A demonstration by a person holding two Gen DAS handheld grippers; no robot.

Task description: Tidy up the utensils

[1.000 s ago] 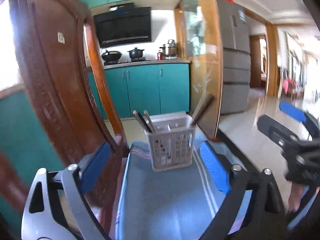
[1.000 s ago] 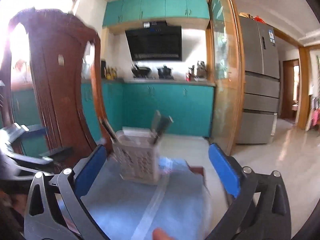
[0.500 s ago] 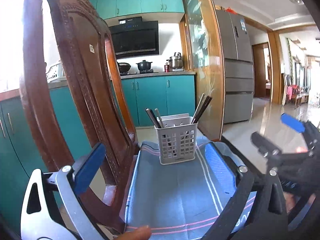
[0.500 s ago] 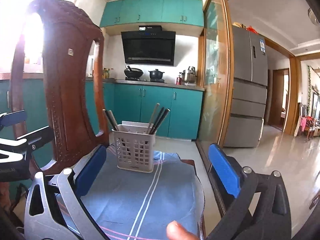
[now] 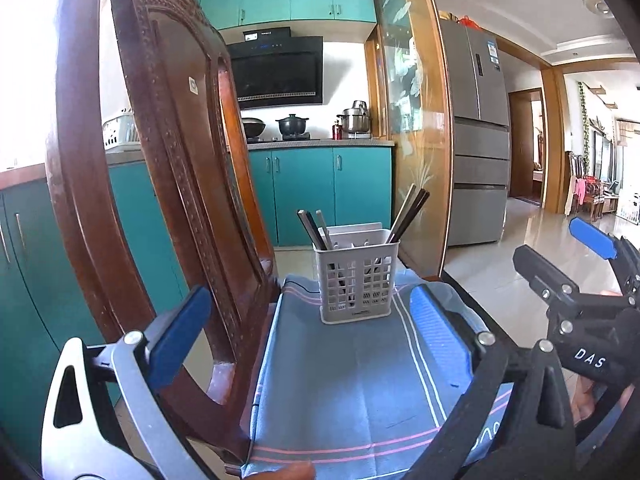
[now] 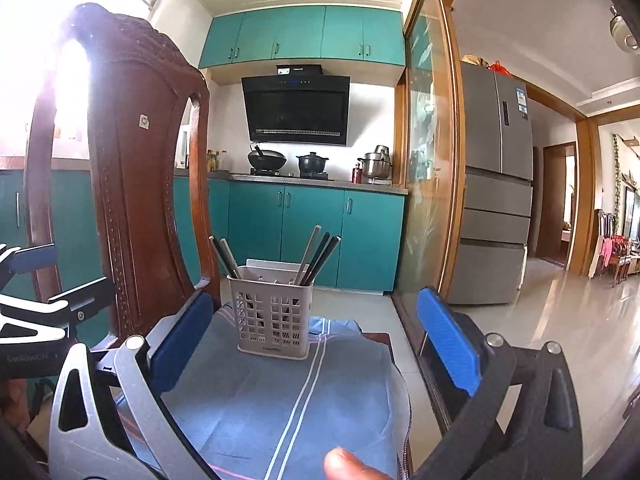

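Observation:
A grey slotted utensil basket (image 5: pixel 357 278) stands on a blue striped cloth (image 5: pixel 352 384) at the far end of a small table; it also shows in the right wrist view (image 6: pixel 272 314). Dark chopsticks (image 5: pixel 408 214) lean in its right side and a few dark and pale handles (image 5: pixel 314 228) lean in its left side. My left gripper (image 5: pixel 308 332) is open and empty, held back from the basket. My right gripper (image 6: pixel 316 344) is open and empty, also back from it. The right gripper shows at the right of the left wrist view (image 5: pixel 576 276).
A carved wooden chair back (image 5: pixel 160 184) stands close on the left of the table. A glass sliding door (image 5: pixel 416 140) is just behind and right of the basket. Teal kitchen cabinets (image 6: pixel 312 236) and a fridge (image 6: pixel 496 184) lie beyond.
Both grippers have pulled back and risen from the basket, so it looks smaller and farther. The views have steadied. Both stay open and empty.

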